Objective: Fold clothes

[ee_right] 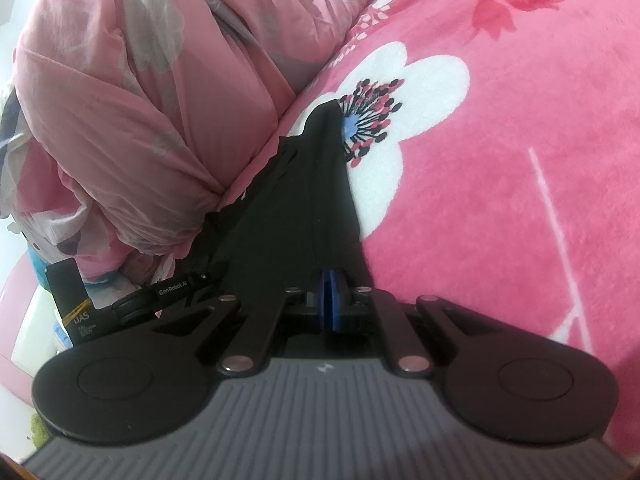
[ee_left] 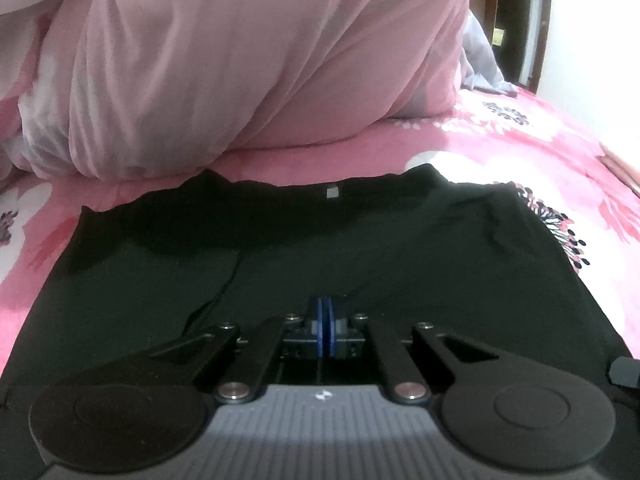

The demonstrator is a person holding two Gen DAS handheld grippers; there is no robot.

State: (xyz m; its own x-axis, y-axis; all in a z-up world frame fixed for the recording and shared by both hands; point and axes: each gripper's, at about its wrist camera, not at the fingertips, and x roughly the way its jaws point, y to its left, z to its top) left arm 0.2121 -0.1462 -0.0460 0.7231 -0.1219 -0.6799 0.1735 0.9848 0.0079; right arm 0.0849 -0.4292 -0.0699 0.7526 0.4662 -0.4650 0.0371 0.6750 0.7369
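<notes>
- Black shirt flat on pink floral bed, by pink duvet.
- L tool closed, over shirt; pinch unclear.
- R tool clamped on shirt's edge.

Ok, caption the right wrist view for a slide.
Right claw shut on the black garment, spread over a pink floral blanket beside a bunched pink quilt.

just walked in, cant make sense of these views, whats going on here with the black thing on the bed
A person with a gripper in each hand is folding a black garment laid on a pink flowered blanket, in front of a bunched pink duvet. The left gripper is shut, low over the middle of the cloth. The right gripper is shut at the garment's edge; whether either pinches fabric can't be told.
</notes>
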